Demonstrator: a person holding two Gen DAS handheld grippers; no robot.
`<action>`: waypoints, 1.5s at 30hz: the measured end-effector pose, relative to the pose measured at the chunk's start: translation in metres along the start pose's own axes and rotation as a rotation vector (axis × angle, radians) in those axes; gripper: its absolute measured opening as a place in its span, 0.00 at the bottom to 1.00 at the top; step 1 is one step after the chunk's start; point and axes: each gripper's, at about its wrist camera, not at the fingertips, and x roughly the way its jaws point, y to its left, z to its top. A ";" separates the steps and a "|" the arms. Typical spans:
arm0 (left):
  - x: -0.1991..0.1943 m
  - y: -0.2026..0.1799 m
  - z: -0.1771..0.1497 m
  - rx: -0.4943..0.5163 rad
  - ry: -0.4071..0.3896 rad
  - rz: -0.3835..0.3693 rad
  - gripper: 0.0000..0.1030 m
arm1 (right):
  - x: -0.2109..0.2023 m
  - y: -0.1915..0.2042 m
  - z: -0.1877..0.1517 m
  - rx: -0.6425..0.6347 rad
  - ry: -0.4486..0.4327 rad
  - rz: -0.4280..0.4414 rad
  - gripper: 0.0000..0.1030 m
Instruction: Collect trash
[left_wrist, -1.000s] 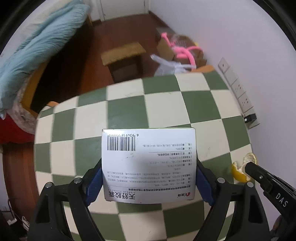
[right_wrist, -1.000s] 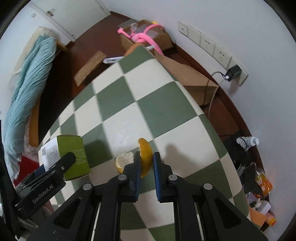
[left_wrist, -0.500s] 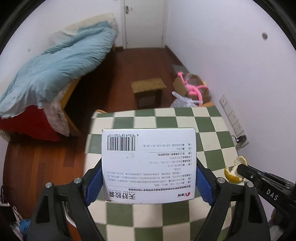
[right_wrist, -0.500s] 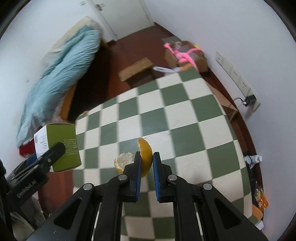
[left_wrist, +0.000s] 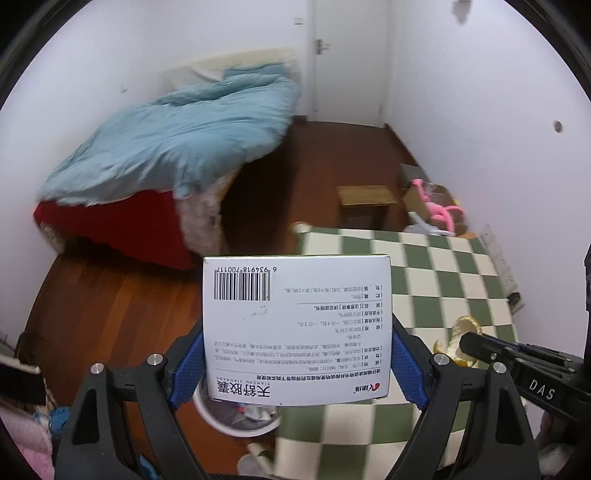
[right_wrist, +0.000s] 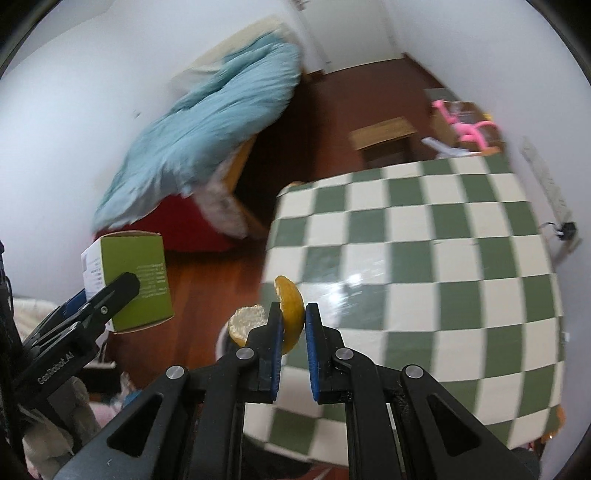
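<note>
Past the checkered worktop (left_wrist: 436, 273) edge, a white bin (left_wrist: 225, 421) on the floor holds scraps, the left tongs (left_wrist: 297, 363) above it pinching a medicine box (left_wrist: 295, 325), the right tongs (right_wrist: 291, 332) beside them clamping an orange peel (right_wrist: 290, 314).

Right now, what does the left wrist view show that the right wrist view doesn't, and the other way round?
Left wrist only: the printed white face of the medicine box with its barcode, and a white trash bin with litter inside, low beside the checkered table.
Right wrist only: the box's green side, and the right gripper shut on the orange peel, seen from behind the fingers.
Both: the left gripper shut on the box, the peel, the table, the bed with the blue blanket and the small wooden stool.
</note>
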 end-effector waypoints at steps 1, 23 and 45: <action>0.001 0.012 -0.003 -0.012 0.006 0.012 0.83 | 0.006 0.010 -0.002 -0.012 0.011 0.010 0.12; 0.182 0.181 -0.098 -0.324 0.388 -0.043 0.85 | 0.277 0.125 -0.055 -0.149 0.409 -0.060 0.11; 0.157 0.215 -0.122 -0.328 0.371 0.088 0.99 | 0.313 0.143 -0.063 -0.273 0.471 -0.159 0.76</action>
